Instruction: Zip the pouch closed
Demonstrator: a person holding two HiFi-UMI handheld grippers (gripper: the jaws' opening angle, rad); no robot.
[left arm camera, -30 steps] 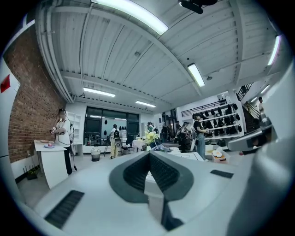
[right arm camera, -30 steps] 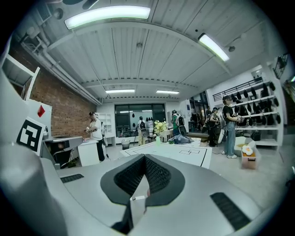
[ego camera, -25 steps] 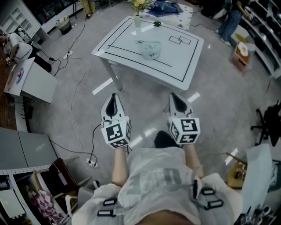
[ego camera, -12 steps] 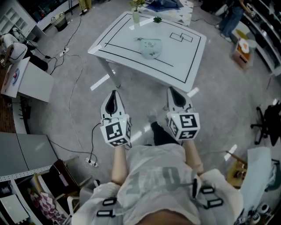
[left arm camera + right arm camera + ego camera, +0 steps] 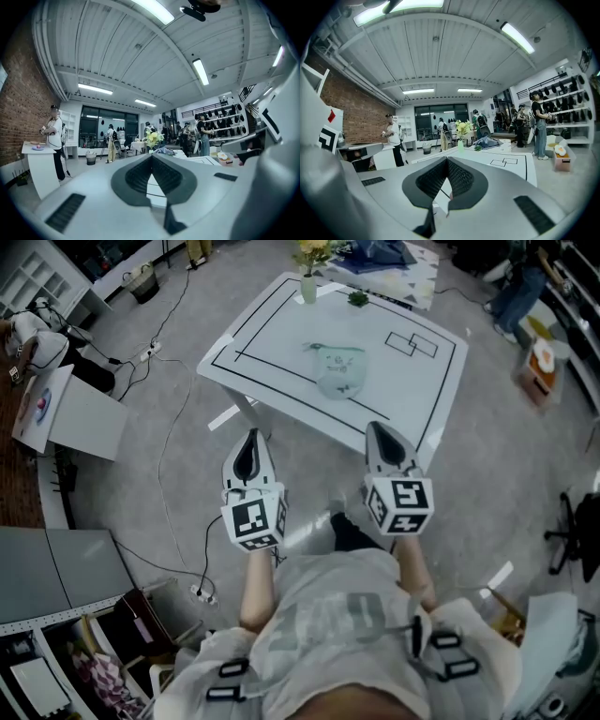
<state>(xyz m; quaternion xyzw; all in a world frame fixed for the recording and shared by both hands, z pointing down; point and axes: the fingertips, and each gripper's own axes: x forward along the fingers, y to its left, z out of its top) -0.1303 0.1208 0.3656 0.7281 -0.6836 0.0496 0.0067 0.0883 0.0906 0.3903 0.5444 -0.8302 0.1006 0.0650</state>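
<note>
White table (image 5: pixel 281 343) holds the pouch (image 5: pixel 339 371) — left tongs (image 5: pixel 248 437), right tongs (image 5: pixel 374 427) closed, empty.

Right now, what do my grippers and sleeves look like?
Both the left gripper and right gripper are white, tapering shells with dark textured fingers and a cube of black-and-white square markers at the back. The person wears a pale short-sleeved shirt.
</note>
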